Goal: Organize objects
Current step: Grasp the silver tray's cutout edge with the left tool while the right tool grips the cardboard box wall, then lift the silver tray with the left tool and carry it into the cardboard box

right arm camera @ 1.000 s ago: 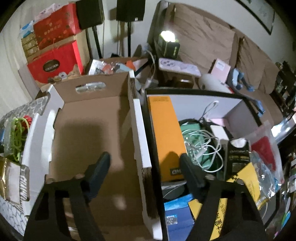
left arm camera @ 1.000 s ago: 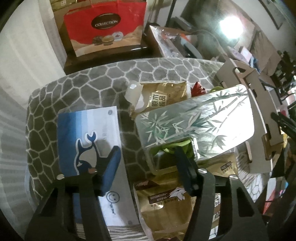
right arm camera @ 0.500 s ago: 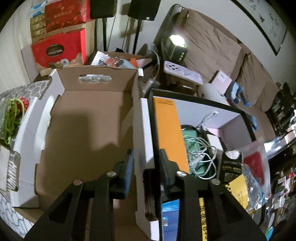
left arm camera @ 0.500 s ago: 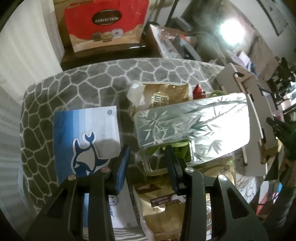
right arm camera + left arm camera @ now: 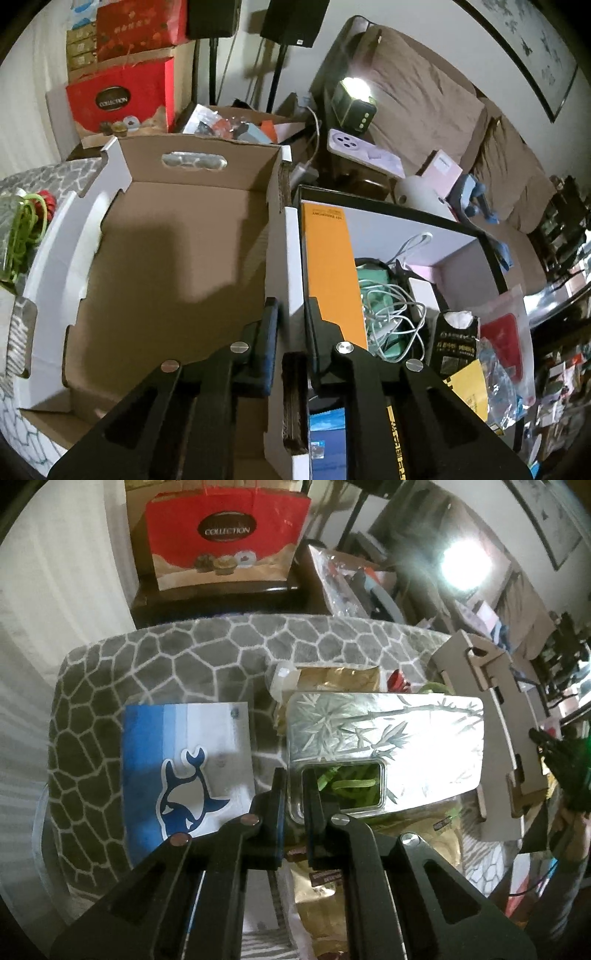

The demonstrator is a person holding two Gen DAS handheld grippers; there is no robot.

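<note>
Both pairs of jaws have closed within the last second. A second ago the left gripper (image 5: pixel 295 790) stood wide open over the grey patterned worktop (image 5: pixel 177 664); now its jaws pinch the near-left corner of the silver bamboo-printed pouch (image 5: pixel 384 742), just beside the clear window that shows green cord inside. The pouch lies flat on a heap of gold snack packets (image 5: pixel 332 679), with the blue whale-printed box (image 5: pixel 184 760) just to its left.

The right gripper (image 5: pixel 291 321) was likewise spread apart and now clamps the right-hand wall of the open cardboard box (image 5: pixel 166 277), between that box's bare interior and the black-rimmed bin (image 5: pixel 406 210) of cables and an orange carton (image 5: pixel 332 273) just beside it.

My reading is that the grasp step is finished on both sides: one hand steadies the cardboard box while the other is set to lift the pouch and carry it rightward into it. The corner hold is narrow, so the pouch may droop or twist when raised.
</note>
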